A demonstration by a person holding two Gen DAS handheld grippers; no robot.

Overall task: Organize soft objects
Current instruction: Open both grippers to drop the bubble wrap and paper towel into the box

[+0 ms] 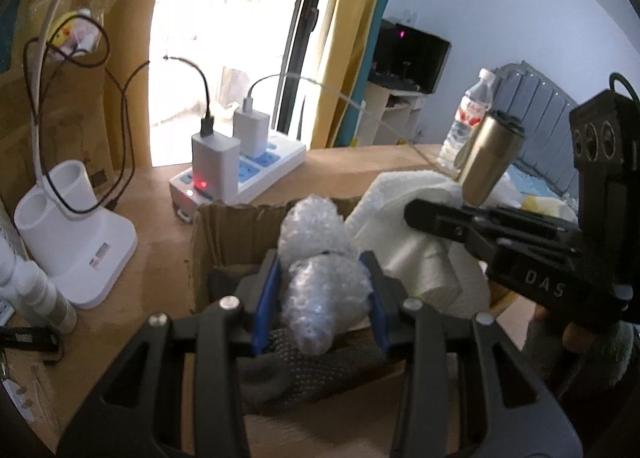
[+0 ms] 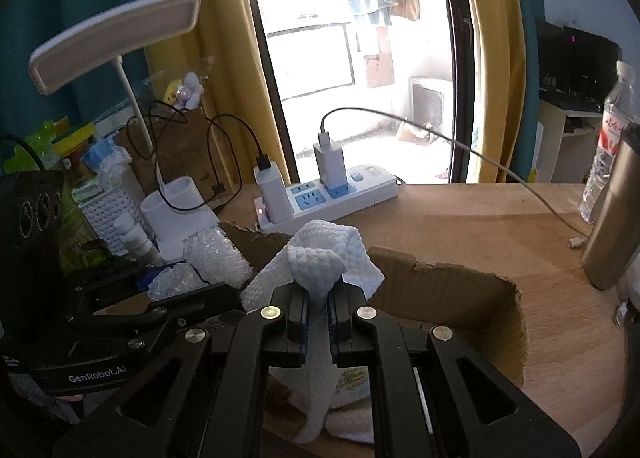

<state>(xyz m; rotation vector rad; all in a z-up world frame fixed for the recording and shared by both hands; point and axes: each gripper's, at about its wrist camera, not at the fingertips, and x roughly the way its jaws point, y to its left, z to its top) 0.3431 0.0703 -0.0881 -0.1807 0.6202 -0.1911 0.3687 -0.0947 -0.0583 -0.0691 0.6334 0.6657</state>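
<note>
Tongs first: your left tongs point(image 1: 320, 298) are pinching a roll of bubble wrap point(image 1: 320, 290) over the open cardboard box point(image 2: 472, 290), and your right tongs point(image 2: 319, 316) are pressed nearly together on a bunched white knitted cloth point(image 2: 320, 254) above the same box on the worktop point(image 2: 460, 218). Both things look light and squashy. The wrap will likely crush and may slide on its slick film, so hold it mid-roll. The cloth droops and can catch the box's torn rim; keep your grip at the gathered bunch.
</note>
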